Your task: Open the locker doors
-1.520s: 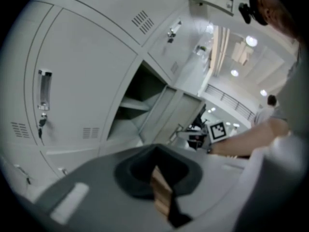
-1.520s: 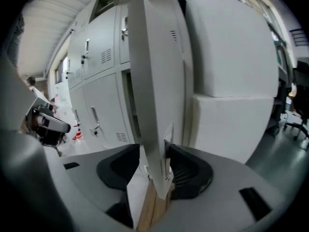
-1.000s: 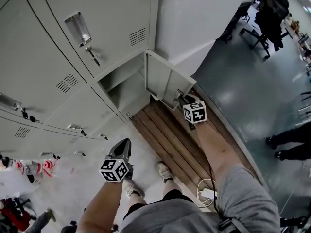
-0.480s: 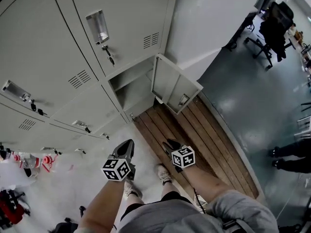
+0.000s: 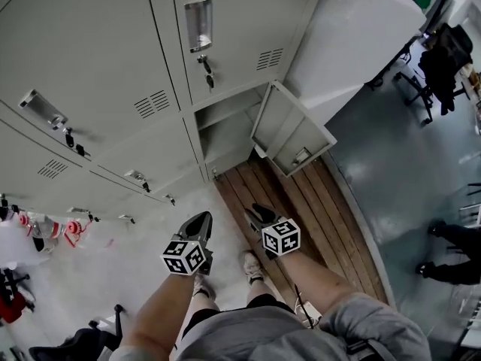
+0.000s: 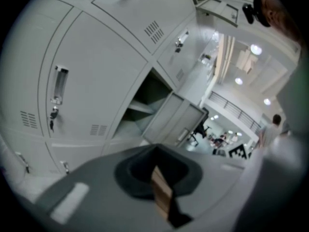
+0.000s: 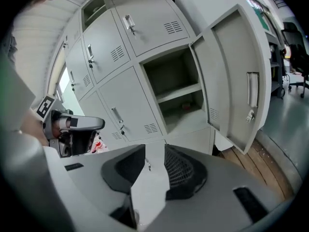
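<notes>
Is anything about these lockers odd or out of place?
One thing stands out: the locker door at the bank's right end hangs wide open over the wooden planks, baring a shelved compartment, while the doors beside it are shut. Nothing looks bent or spilled.

The person wears a grey short-sleeved shirt (image 5: 270,341), dark shorts (image 5: 259,304) and pale sneakers (image 5: 252,266). The left hand-held gripper (image 5: 197,222) and the right hand-held gripper (image 5: 258,215) each have dark grey jaws and a white cube (image 5: 184,256) printed with black square markers.
</notes>
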The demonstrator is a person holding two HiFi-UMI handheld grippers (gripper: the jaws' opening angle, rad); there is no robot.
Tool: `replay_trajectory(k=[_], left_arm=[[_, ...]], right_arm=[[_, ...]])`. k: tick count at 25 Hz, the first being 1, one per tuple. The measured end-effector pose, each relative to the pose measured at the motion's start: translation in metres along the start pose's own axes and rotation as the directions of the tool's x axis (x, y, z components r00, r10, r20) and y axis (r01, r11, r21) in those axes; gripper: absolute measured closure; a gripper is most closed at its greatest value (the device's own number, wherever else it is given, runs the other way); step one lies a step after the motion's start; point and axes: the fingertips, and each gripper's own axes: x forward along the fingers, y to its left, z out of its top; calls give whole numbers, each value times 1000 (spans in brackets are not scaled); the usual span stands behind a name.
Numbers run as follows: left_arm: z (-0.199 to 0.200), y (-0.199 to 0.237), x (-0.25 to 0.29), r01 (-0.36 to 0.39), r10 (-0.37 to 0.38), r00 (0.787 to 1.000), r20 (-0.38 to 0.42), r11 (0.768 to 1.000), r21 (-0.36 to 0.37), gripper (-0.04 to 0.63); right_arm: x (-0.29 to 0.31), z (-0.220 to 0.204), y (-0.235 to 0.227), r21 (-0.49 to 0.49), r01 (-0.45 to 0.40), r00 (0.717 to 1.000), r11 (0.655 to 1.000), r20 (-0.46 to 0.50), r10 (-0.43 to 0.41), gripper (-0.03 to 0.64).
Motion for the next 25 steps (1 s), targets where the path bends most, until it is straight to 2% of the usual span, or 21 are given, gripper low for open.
replay_trajectory(k=[6,12,16,19,22,25], left_arm=[[-4,30,-30,-71,72,997,27,997,-43,591],[-28,94,-93,-190,200,977,69,972,-135,591],[-53,161,-155,-287,311,946,91,935,-210,591],[-74,220,-207,-357,391,915,102,900,-250,591],[-97,278,-259,-420,464,879,108,862,-284,591],[-121,333,-302,-457,508,854,114,836,-304,591]], right_arm=[[16,-10,24,-23,-41,997,999,-69,39,499],[80,-21,107,-129,-203,969,971,-172,179,497],[151,-45,185,-193,-323,928,926,-254,271,489],[211,-81,249,-252,-412,886,876,-334,321,483],[270,-124,307,-293,-476,847,829,-408,341,476],[336,-167,351,-322,-491,830,809,-454,323,469]])
